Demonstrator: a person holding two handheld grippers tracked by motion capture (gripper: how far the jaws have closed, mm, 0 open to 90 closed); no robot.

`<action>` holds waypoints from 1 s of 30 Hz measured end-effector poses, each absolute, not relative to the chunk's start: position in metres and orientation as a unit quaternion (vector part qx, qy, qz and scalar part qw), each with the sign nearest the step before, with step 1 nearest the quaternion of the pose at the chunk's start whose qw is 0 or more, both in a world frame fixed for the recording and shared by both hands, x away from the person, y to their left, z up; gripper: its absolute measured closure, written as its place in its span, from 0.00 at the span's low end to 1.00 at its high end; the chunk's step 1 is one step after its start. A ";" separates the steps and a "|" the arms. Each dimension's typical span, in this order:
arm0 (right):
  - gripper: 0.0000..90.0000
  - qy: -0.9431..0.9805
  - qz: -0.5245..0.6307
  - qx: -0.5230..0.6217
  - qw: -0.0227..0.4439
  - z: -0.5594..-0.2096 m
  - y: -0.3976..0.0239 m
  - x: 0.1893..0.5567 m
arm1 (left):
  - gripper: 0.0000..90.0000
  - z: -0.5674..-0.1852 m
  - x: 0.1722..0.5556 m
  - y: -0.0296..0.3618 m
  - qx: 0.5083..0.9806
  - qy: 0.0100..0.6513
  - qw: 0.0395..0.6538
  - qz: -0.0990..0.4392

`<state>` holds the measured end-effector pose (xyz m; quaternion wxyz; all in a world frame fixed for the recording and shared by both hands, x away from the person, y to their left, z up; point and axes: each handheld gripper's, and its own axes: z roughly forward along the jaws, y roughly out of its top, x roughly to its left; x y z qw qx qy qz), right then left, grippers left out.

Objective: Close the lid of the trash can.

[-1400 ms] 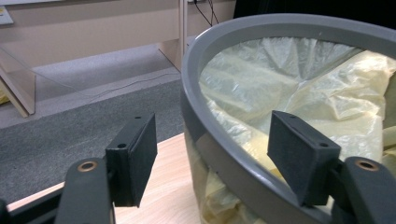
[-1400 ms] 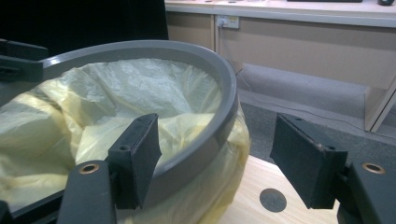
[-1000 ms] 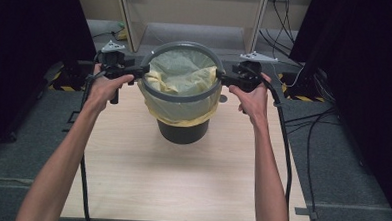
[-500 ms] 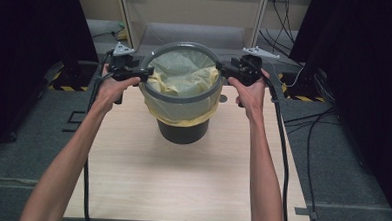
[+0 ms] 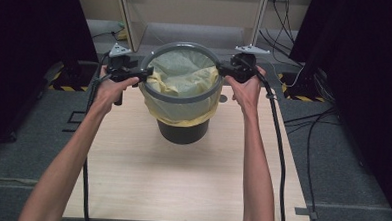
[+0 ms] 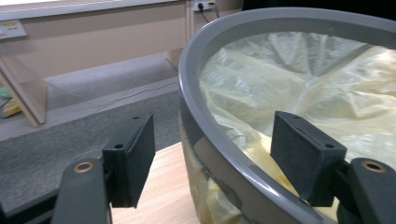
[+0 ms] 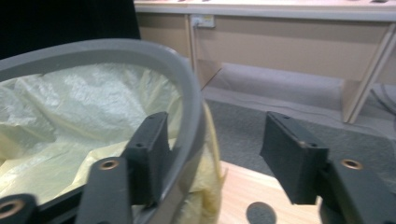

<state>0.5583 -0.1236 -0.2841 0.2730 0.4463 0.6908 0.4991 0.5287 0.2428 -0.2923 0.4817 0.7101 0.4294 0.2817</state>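
Observation:
A dark bin [image 5: 183,132] stands at the far middle of the wooden table [image 5: 180,185]. It is lined with a yellow bag [image 5: 178,69], and a grey ring [image 5: 182,98] sits over its top. My left gripper [image 5: 144,72] straddles the ring's left side, one jaw outside and one over the bag [image 6: 327,88]; its jaws have just opened a little. My right gripper [image 5: 220,69] straddles the right side of the ring [image 7: 187,98]. Its jaws have just been closing; the inner jaw is close against the ring and the outer one stands well apart.
Pale wooden furniture [image 5: 198,10] stands behind the table, with black curtains on both sides. Cables [image 5: 278,139] trail from the grippers along the table edges and over the grey floor. A small round hole [image 7: 258,212] marks the tabletop beside the bin.
My right gripper has slid a little inward onto the ring, and its jaws are narrower. The left hand has kept its place. The bin and ring have stayed where they were.

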 end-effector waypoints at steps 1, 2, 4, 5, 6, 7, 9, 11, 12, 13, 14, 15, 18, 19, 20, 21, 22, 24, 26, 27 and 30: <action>0.44 0.691 0.499 0.446 0.273 -0.284 -0.124 0.558 | 0.33 -0.291 0.527 0.245 0.710 0.426 0.484 0.282; 0.43 0.686 0.505 0.446 0.275 -0.281 -0.126 0.557 | 0.32 -0.288 0.526 0.248 0.707 0.425 0.490 0.282; 0.41 0.670 0.534 0.444 0.263 -0.273 -0.134 0.551 | 0.30 -0.284 0.522 0.255 0.697 0.426 0.512 0.266; 0.40 0.666 0.542 0.442 0.260 -0.270 -0.139 0.548 | 0.29 -0.282 0.519 0.259 0.691 0.427 0.523 0.256; 0.40 0.666 0.537 0.443 0.268 -0.268 -0.148 0.540 | 0.27 -0.280 0.515 0.263 0.687 0.428 0.534 0.247; 0.39 0.666 0.532 0.446 0.272 -0.268 -0.153 0.535 | 0.26 -0.279 0.507 0.271 0.677 0.433 0.545 0.238; 0.37 0.668 0.529 0.448 0.272 -0.274 -0.164 0.526 | 0.25 -0.279 0.502 0.276 0.674 0.436 0.548 0.235; 0.37 0.668 0.527 0.449 0.272 -0.277 -0.169 0.521 | 0.25 -0.283 0.494 0.283 0.670 0.437 0.555 0.229; 0.35 0.676 0.514 0.448 0.280 -0.286 -0.180 0.510 | 0.24 -0.285 0.490 0.287 0.671 0.437 0.554 0.227; 0.34 0.680 0.504 0.448 0.287 -0.291 -0.185 0.505 | 0.23 -0.292 0.484 0.293 0.675 0.443 0.545 0.228; 0.34 0.680 0.504 0.448 0.287 -0.291 -0.185 0.505 | 0.18 -0.292 0.484 0.293 0.675 0.443 0.545 0.228; 0.34 0.685 0.493 0.448 0.295 -0.296 -0.191 0.499 | 0.18 -0.295 0.482 0.295 0.678 0.448 0.536 0.226; 0.32 0.691 0.484 0.450 0.294 -0.312 -0.205 0.485 | 0.16 -0.308 0.473 0.298 0.692 0.442 0.527 0.221; 0.32 0.692 0.483 0.450 0.293 -0.317 -0.209 0.480 | 0.16 -0.312 0.470 0.298 0.695 0.438 0.526 0.220; 0.32 0.695 0.478 0.450 0.293 -0.322 -0.213 0.476 | 0.16 -0.317 0.467 0.298 0.699 0.435 0.524 0.221; 0.32 0.697 0.473 0.453 0.293 -0.328 -0.217 0.472 | 0.16 -0.322 0.464 0.297 0.701 0.433 0.519 0.226; 0.32 0.698 0.468 0.456 0.292 -0.334 -0.220 0.468 | 0.16 -0.327 0.462 0.297 0.703 0.433 0.514 0.233; 0.31 0.700 0.465 0.460 0.287 -0.344 -0.227 0.461 | 0.16 -0.336 0.458 0.295 0.706 0.435 0.506 0.237; 0.31 0.700 0.466 0.463 0.281 -0.357 -0.234 0.451 | 0.16 -0.349 0.454 0.295 0.709 0.436 0.504 0.231; 0.31 0.699 0.470 0.464 0.276 -0.364 -0.237 0.446 | 0.16 -0.355 0.452 0.295 0.708 0.438 0.505 0.227; 0.31 0.704 0.459 0.468 0.272 -0.384 -0.242 0.433 | 0.16 -0.371 0.446 0.294 0.708 0.446 0.503 0.217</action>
